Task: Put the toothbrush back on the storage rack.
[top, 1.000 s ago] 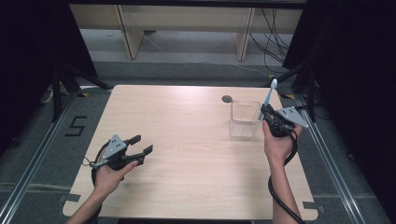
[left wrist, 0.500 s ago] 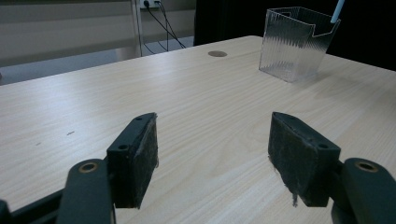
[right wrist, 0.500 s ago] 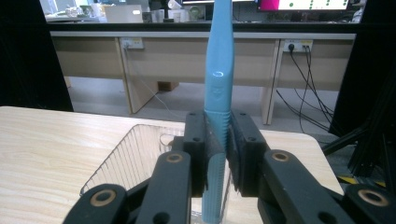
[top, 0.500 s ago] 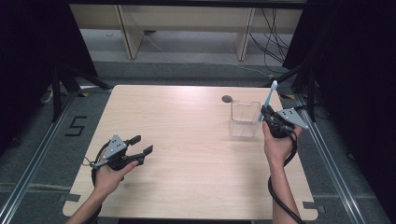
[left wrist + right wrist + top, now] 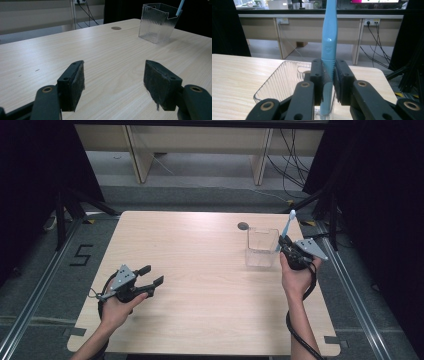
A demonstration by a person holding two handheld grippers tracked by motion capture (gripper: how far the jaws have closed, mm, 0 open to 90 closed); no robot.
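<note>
Right tool [image 5: 286,246] is clamped on a light blue toothbrush [image 5: 287,227], gripping the handle partway up. In the right gripper view the pads squeeze the handle [image 5: 328,67] from both sides, the brush stands upright, and its lower end already sits inside the clear ribbed holder [image 5: 284,80]. The mid-handle grip looks chosen so the bottom can drop into the holder while the jaws stay above the rim.

The holder [image 5: 261,247] stands on the worktop [image 5: 200,270] at its far right part, just this side of a small round dark spot [image 5: 243,225]. The right tool is just right of the holder, the brush leaning slightly over the holder's right edge. Likely step: lowering or seating the brush in the holder; release not yet done.

Left tool [image 5: 147,281] is well to the left of the holder, near the worktop's front left. Jaws stand apart with nothing between them; the left gripper view has only bare worktop between the pads [image 5: 72,85] and the holder [image 5: 156,22] far off. Reads as parked, kept out of the way since one hand is enough here.

Risk: the light holder could tip if the brush pushes on its wall.
</note>
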